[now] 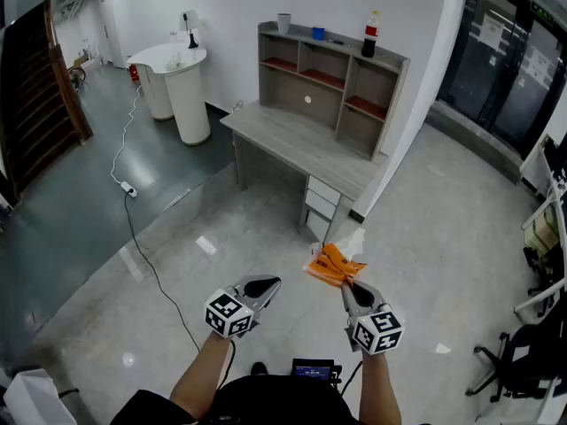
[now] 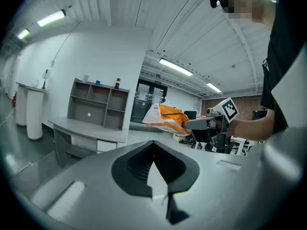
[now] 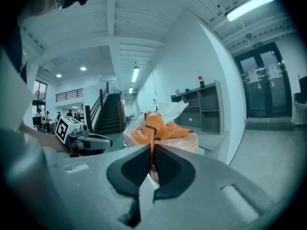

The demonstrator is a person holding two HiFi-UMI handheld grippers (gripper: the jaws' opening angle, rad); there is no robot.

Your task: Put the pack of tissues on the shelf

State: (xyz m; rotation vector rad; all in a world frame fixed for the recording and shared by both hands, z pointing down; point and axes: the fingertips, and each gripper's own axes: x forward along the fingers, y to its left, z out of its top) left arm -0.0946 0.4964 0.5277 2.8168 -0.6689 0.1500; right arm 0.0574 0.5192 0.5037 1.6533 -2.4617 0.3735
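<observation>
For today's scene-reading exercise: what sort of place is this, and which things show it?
Probably an office or lab hall: a grey desk with a shelf unit against the wall, an office chair at the right, and glass doors.

Left gripper (image 1: 268, 283), right gripper (image 1: 347, 289): jaws together.

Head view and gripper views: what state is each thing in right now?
right gripper: shut on the pack of tissues.
pack of tissues: held off the floor, short of the shelf, a tissue sticking out.
left gripper: shut, empty.
bottle: upright on top of the shelf.
desk drawers: shut.
</observation>
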